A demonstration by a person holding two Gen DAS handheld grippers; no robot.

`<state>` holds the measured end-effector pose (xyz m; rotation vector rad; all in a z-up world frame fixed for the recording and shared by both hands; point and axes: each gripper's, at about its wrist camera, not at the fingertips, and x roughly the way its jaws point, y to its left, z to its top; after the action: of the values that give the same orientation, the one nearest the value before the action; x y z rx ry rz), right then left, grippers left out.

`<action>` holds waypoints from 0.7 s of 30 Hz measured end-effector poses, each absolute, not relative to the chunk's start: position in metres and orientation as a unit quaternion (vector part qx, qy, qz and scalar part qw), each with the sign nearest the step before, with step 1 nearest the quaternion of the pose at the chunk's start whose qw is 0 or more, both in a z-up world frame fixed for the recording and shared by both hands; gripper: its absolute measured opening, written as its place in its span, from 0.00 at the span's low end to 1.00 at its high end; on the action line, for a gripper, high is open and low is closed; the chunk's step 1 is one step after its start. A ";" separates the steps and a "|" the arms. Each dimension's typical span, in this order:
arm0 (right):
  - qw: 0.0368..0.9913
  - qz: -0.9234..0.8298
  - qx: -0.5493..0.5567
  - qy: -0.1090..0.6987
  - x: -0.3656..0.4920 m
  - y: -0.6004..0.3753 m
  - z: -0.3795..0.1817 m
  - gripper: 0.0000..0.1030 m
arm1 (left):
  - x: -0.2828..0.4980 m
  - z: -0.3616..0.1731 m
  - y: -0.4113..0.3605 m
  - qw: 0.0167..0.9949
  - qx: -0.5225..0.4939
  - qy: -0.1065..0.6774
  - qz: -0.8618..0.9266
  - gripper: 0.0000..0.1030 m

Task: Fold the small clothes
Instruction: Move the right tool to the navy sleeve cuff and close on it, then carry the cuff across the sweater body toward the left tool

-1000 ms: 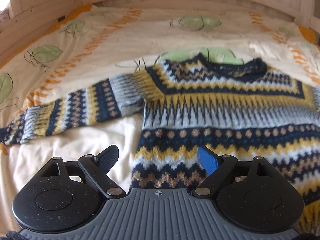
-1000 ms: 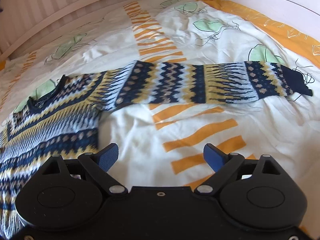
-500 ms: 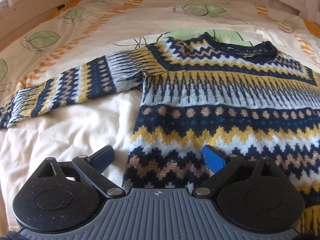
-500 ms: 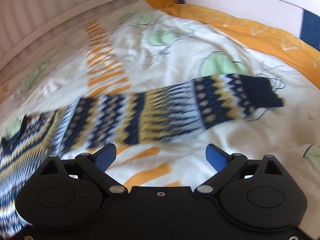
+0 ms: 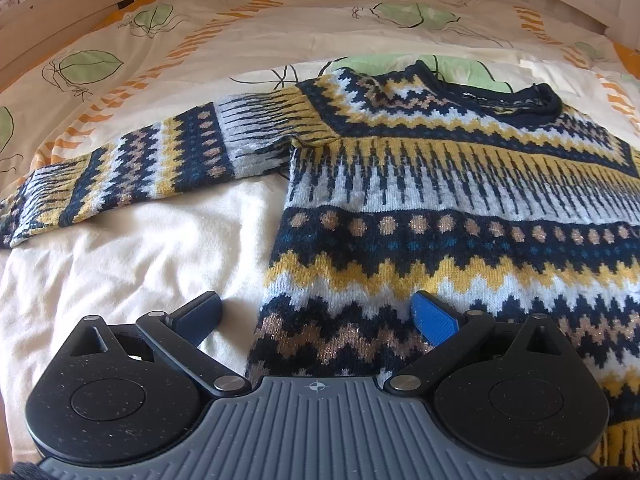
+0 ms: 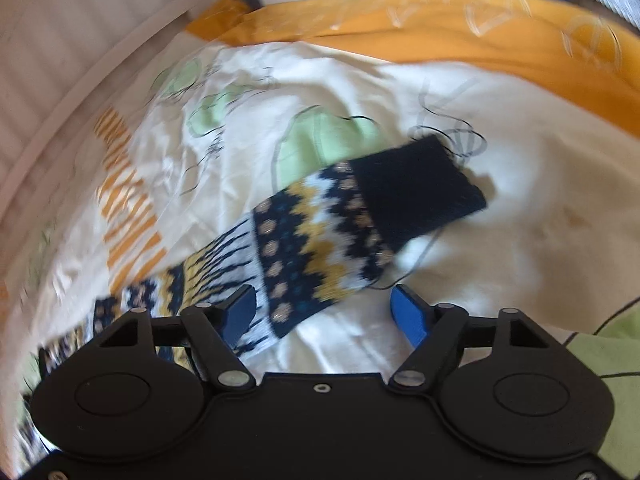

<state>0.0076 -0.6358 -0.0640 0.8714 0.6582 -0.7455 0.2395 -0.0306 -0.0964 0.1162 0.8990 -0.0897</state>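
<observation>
Left wrist view: the sweater (image 5: 460, 208), knitted in navy, yellow, pale blue and tan zigzags, lies flat on the bed (image 5: 132, 256), collar far, one sleeve stretched left. Its neck label is too small to read. The left gripper (image 5: 316, 316) gapes wide over the hem's near left corner, holding nothing.

Right wrist view, blurred: only the other sleeve (image 6: 320, 248) and its navy cuff show. The right gripper (image 6: 324, 312) is spread wide above it, empty.

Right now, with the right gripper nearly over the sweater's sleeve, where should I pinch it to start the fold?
Probably the plain navy cuff. It is the free end of the sleeve, lying flat on the duvet just ahead of the open right gripper. Come straight down from above, one finger on each long edge. The view is blurred, so confirm first.
</observation>
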 end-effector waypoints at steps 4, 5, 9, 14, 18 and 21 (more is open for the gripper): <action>0.779 -0.350 0.437 0.283 0.004 -0.649 -0.071 0.71 | 0.240 -0.096 -0.031 0.898 0.056 0.434 -0.043 1.00; 0.778 -0.351 0.441 0.278 0.005 -0.651 -0.072 0.70 | 0.240 -0.096 -0.030 0.898 0.055 0.434 -0.043 1.00; 0.773 -0.360 0.452 0.261 0.009 -0.662 -0.073 0.64 | 0.241 -0.097 -0.031 0.898 0.055 0.434 -0.042 1.00; 0.766 -0.374 0.446 0.273 0.019 -0.667 -0.077 0.27 | 0.243 -0.096 -0.030 0.898 0.051 0.435 -0.041 1.00; 0.781 -0.390 0.401 0.278 0.027 -0.654 -0.061 0.18 | 0.246 -0.093 -0.030 0.895 0.053 0.440 -0.046 0.99; 0.803 -0.382 0.362 0.278 0.036 -0.639 -0.038 0.17 | 0.248 -0.088 -0.028 0.894 0.047 0.443 -0.050 0.98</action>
<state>0.0360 -0.6392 -0.0382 0.7763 0.5951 -0.8186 0.2482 -0.0282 -0.0883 0.0984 0.9188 -0.1046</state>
